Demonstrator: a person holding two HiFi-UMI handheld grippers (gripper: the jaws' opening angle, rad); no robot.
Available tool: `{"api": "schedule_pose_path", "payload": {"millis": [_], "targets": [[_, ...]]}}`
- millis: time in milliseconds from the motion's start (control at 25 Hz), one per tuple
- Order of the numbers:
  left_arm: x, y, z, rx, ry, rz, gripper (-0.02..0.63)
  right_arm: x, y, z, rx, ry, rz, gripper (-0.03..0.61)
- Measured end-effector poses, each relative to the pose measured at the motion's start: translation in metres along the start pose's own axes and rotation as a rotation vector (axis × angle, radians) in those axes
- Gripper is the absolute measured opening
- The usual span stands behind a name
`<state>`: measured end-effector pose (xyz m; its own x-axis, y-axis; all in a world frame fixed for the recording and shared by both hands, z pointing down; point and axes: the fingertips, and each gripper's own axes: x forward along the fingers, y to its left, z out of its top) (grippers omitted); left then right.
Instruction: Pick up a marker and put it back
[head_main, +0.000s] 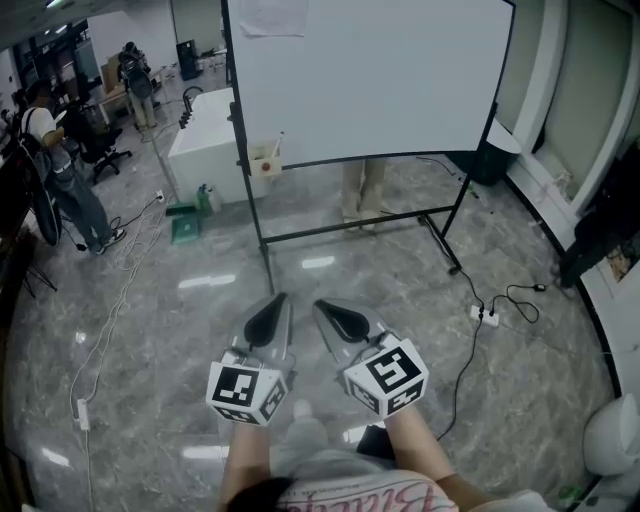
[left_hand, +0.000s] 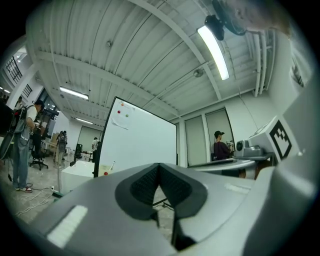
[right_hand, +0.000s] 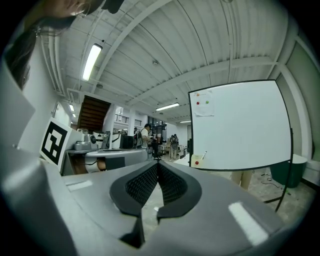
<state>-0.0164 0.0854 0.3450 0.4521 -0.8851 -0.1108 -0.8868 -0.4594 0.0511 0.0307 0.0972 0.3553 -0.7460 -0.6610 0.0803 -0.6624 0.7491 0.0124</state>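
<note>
A marker (head_main: 278, 141) stands upright in a small pale holder box (head_main: 265, 161) fixed at the lower left corner of the big whiteboard (head_main: 370, 80). Both grippers hang over the floor well short of the board. My left gripper (head_main: 270, 312) has its jaws pressed together with nothing between them, and my right gripper (head_main: 338, 316) beside it is shut and empty too. In the left gripper view the shut left gripper (left_hand: 159, 169) points toward the whiteboard (left_hand: 142, 142) and the marker (left_hand: 112, 165). In the right gripper view the right gripper (right_hand: 157, 167) faces the whiteboard (right_hand: 240, 125) and the holder box (right_hand: 197, 160).
The whiteboard stands on a black wheeled frame (head_main: 350, 228). A person's legs (head_main: 362, 190) show behind it. A white cabinet (head_main: 205, 140) stands at back left, with people (head_main: 60, 170) near it. Cables and a power strip (head_main: 484, 315) lie on the grey floor at right.
</note>
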Motion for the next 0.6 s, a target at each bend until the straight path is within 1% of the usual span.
{"api": "schedule_pose_path", "payload": {"millis": [160, 360, 600], "targets": [[0.038, 0.036, 0.009, -0.001, -0.016, -0.013, 0.0, 0.044, -0.024, 0.014, -0.012, -0.005, -0.002, 0.002], [0.083, 0.076, 0.008, -0.004, -0.02, -0.039, 0.0, 0.096, -0.053, 0.025, -0.034, -0.009, -0.011, 0.002], [0.121, 0.109, -0.002, -0.006, 0.006, -0.058, 0.0, 0.144, -0.08, 0.022, -0.007, -0.003, -0.001, 0.002]]}}
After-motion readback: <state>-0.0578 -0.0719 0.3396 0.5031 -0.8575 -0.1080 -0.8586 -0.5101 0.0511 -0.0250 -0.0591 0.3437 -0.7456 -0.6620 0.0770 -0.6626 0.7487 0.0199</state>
